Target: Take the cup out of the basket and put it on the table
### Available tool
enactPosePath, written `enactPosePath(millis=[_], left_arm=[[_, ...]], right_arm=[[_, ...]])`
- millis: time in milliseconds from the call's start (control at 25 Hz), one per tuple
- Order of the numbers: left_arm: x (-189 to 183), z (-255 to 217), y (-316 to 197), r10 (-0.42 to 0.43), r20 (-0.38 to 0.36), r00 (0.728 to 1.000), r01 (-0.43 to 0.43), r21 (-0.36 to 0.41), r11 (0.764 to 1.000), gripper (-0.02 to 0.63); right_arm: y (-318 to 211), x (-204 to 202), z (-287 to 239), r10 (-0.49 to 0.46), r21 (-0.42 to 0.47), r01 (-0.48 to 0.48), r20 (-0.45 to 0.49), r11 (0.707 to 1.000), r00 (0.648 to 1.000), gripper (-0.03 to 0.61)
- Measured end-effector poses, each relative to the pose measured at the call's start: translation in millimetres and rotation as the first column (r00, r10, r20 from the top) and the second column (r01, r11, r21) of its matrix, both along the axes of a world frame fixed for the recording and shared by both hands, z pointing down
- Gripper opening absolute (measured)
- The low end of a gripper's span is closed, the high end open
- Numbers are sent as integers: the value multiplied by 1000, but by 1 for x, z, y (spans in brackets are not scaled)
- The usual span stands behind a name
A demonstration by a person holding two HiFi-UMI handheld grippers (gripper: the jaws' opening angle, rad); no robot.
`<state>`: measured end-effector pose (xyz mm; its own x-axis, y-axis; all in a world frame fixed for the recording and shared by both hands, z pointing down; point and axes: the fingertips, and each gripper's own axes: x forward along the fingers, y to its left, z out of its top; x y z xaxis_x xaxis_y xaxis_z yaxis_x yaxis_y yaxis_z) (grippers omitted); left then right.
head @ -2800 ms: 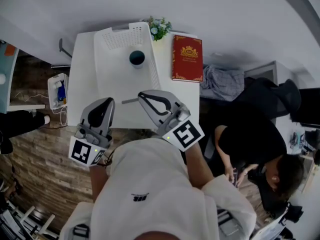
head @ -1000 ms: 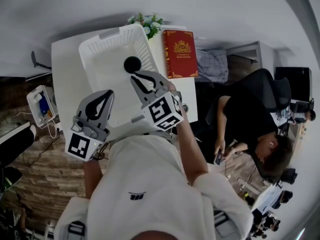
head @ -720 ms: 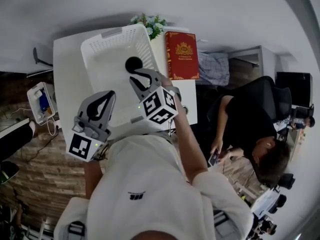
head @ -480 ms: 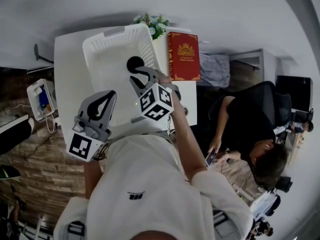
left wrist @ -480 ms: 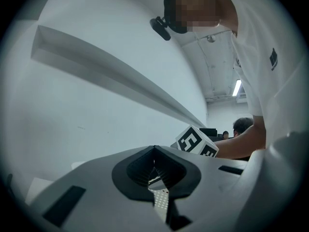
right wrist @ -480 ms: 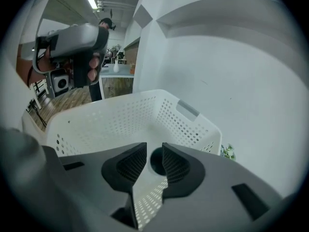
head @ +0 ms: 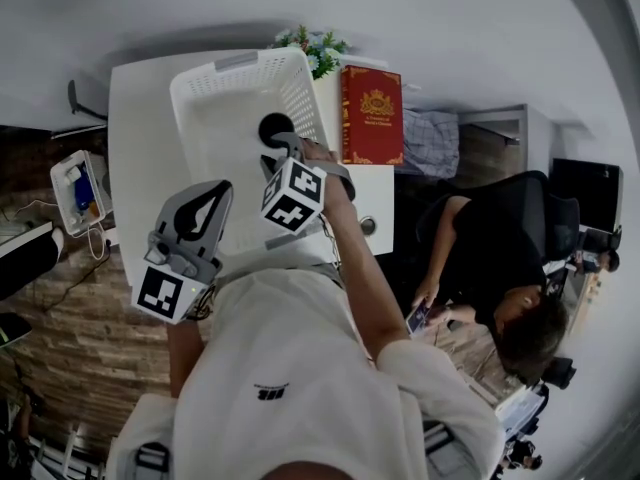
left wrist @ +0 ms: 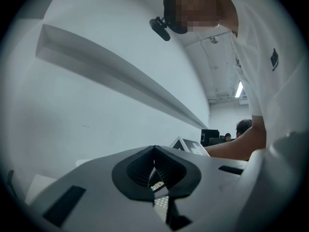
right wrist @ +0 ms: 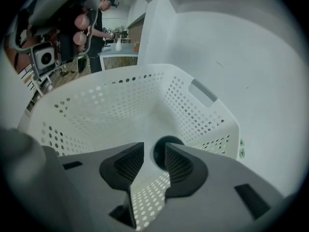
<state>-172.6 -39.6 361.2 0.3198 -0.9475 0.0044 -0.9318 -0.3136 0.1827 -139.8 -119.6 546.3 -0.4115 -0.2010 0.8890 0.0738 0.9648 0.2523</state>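
Note:
A dark round cup (head: 274, 127) stands inside the white perforated basket (head: 215, 93) on the white table (head: 138, 128). My right gripper (head: 284, 148) reaches down into the basket, its tips right beside the cup. In the right gripper view the jaws of the right gripper (right wrist: 154, 153) stand open with a narrow gap, and the cup (right wrist: 162, 145) shows just beyond and between the tips, untouched. My left gripper (head: 203, 211) hangs over the basket's near edge. The left gripper (left wrist: 154, 152) is shut on nothing and points up at a white wall.
A red book (head: 372, 115) lies on the table right of the basket, with a small flowering plant (head: 318, 50) behind it. A person (head: 495, 258) sits to the right of the table. A small bin of items (head: 76, 192) stands on the floor at the left.
My right gripper has moved forward and down into the basket, from the near edge up to the cup. The left gripper has stayed where it was.

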Motion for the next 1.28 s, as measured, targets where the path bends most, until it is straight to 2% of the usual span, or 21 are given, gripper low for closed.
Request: enactPosePath(millis=[320, 560, 1120, 1200, 1280], left_arm=[[-12, 4, 1, -11, -10, 1000, 10, -7, 1000, 11], [-14, 8, 0, -13, -19, 1000, 13, -9, 1000, 11], [-23, 10, 3, -33, -29, 999, 33, -13, 999, 11], [-22, 10, 3, -34, -29, 999, 34, -14, 999, 11], [-21, 10, 4, -34, -28, 999, 34, -17, 999, 11]], right_arm=[[-8, -1, 20, 13, 23, -11, -96, 1000, 995, 118], [-7, -2, 30, 19, 7, -18, -138, 1000, 990, 118], [-14, -1, 55, 26, 33, -20, -216, 999, 976, 115], [-15, -1, 56, 28, 46, -19, -213, 999, 977, 98], [-15, -1, 56, 24, 61, -11, -205, 998, 978, 54]])
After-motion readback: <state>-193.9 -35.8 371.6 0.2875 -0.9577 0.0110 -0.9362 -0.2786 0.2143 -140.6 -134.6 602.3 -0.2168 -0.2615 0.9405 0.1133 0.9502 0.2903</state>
